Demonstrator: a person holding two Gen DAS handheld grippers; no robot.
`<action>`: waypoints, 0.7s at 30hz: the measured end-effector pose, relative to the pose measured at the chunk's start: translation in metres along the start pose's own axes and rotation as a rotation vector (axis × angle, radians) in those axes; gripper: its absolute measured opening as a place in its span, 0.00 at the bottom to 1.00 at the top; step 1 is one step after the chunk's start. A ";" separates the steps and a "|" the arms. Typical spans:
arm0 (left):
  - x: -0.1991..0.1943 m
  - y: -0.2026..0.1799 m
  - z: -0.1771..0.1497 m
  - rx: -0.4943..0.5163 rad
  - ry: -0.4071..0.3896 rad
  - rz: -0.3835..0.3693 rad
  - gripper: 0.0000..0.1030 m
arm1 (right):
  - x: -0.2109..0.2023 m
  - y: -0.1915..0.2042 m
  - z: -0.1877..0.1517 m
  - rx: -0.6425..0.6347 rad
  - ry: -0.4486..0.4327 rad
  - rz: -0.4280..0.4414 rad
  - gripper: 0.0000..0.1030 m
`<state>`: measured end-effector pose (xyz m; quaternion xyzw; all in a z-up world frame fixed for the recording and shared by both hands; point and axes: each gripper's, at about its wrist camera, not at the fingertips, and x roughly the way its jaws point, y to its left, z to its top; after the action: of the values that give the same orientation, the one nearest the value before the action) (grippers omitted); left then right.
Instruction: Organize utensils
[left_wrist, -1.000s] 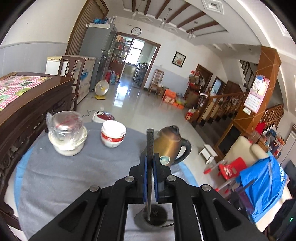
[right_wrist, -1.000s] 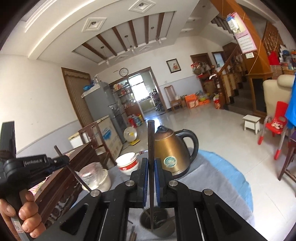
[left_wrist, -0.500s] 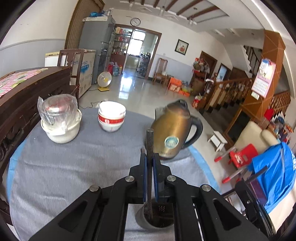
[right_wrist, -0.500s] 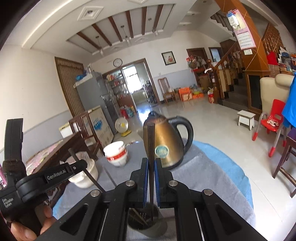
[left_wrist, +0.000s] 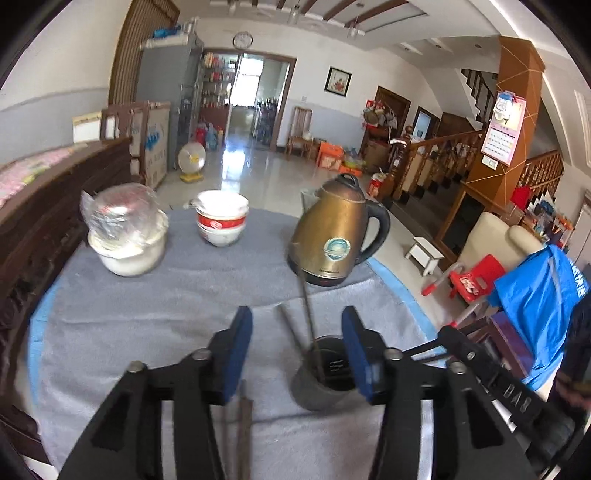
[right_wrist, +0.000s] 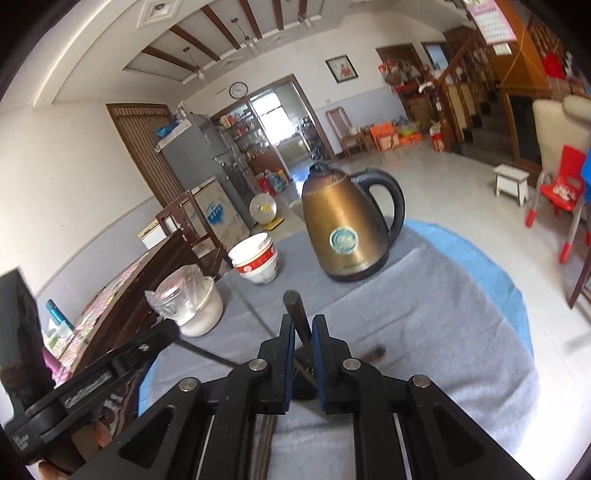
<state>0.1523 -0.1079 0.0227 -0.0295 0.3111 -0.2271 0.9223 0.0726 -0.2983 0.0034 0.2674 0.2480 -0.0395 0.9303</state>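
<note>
chopsticks (left_wrist: 308, 317) stand in the grey cup (left_wrist: 321, 384) near the front of the grey cloth (left_wrist: 147, 306) on the table, two dark sticks leaning out over the rim toward the kettle (left_wrist: 334, 236). left gripper (left_wrist: 297, 350) has just been opening; its blue pads now stand wide on either side of the cup and the sticks, touching neither, so that stick looks delivered. right gripper (right_wrist: 303, 338) has just begun to part too, but only a crack: a dark chopstick (right_wrist: 297, 314) sits between its pads, tip poking up and forward, lower end going down toward the cup. whether the pads press on it or it already rests free i cannot tell for sure; i read it as barely held. judgement: most of this drop-off is done, the right stick is at the point of release. left over: at least two more sticks lie flat on the cloth under the left gripper's fingers (left_wrist: 243, 424), and a brownish end (right_wrist: 375, 353) shows just right of the right gripper. hidden or unclear: the cup is mostly covered by the jaws in the right view; the count inside the cup is unreadable; the lying sticks are cut off by the frame edge and the gripper body; the frames are blurred. stacked bowls (left_wrist: 221, 218) and a wrapped white pot (left_wrist: 127, 229) sit well apart at the back.
</note>
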 end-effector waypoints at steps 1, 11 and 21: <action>-0.006 0.003 -0.003 0.009 -0.005 0.008 0.55 | -0.003 -0.003 -0.003 0.009 0.001 0.007 0.13; -0.047 0.046 -0.066 0.017 0.091 0.132 0.64 | -0.065 -0.011 -0.041 0.042 -0.123 0.095 0.70; -0.055 0.052 -0.120 0.061 0.207 0.225 0.72 | -0.070 -0.013 -0.093 0.002 -0.035 0.093 0.69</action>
<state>0.0641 -0.0271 -0.0529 0.0571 0.3990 -0.1335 0.9054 -0.0324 -0.2660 -0.0372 0.2789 0.2188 -0.0010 0.9351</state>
